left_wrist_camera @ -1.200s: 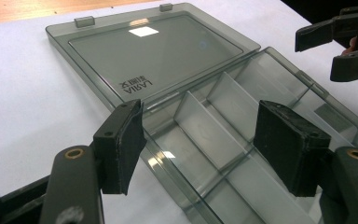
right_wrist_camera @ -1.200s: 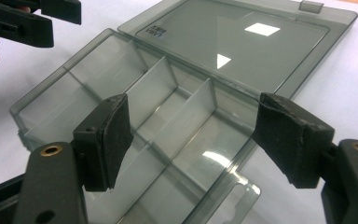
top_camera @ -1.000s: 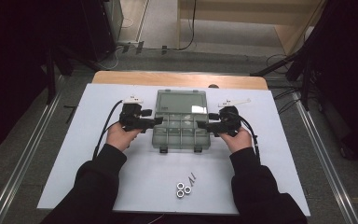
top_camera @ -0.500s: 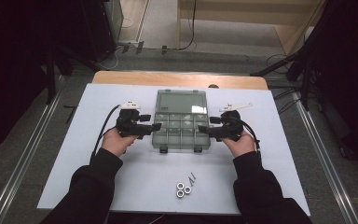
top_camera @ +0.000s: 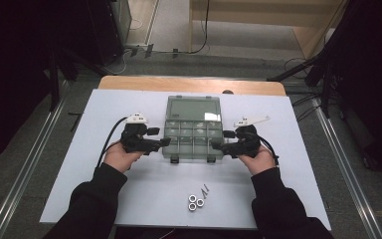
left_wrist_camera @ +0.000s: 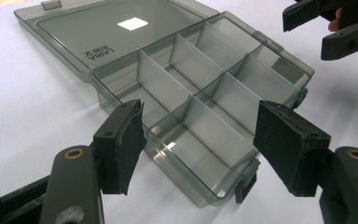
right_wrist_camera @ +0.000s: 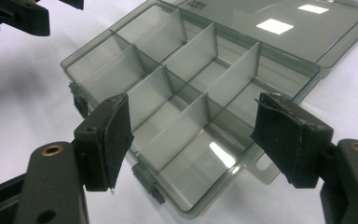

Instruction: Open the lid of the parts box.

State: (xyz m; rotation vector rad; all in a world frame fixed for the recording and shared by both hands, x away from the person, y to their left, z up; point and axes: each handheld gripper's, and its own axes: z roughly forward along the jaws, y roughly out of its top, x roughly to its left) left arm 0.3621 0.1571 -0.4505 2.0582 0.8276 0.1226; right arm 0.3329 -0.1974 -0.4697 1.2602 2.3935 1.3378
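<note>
A smoky clear plastic compartment box (top_camera: 193,139) lies open on the white table, its lid (top_camera: 194,109) folded flat away from me. The compartments (left_wrist_camera: 200,107) look empty. My left gripper (top_camera: 163,143) is at the box's left edge, open, with its pads (left_wrist_camera: 123,144) spread around the near-left corner. My right gripper (top_camera: 216,145) is at the box's right edge, also open, its pads (right_wrist_camera: 286,135) straddling the near-right corner (right_wrist_camera: 200,186). Nothing is held. In the left gripper view the other gripper (left_wrist_camera: 328,28) shows at the top right.
Three metal nuts (top_camera: 195,201) and a couple of small screws (top_camera: 204,189) lie on the white table top (top_camera: 104,194) near the front edge, between my forearms. A wooden strip (top_camera: 189,84) borders the table's far side. Cables (top_camera: 107,142) trail from both grippers.
Both grippers have stayed at the box's sides, shifting only slightly; the left one moved a little left then back toward the box. The box has not visibly moved.
</note>
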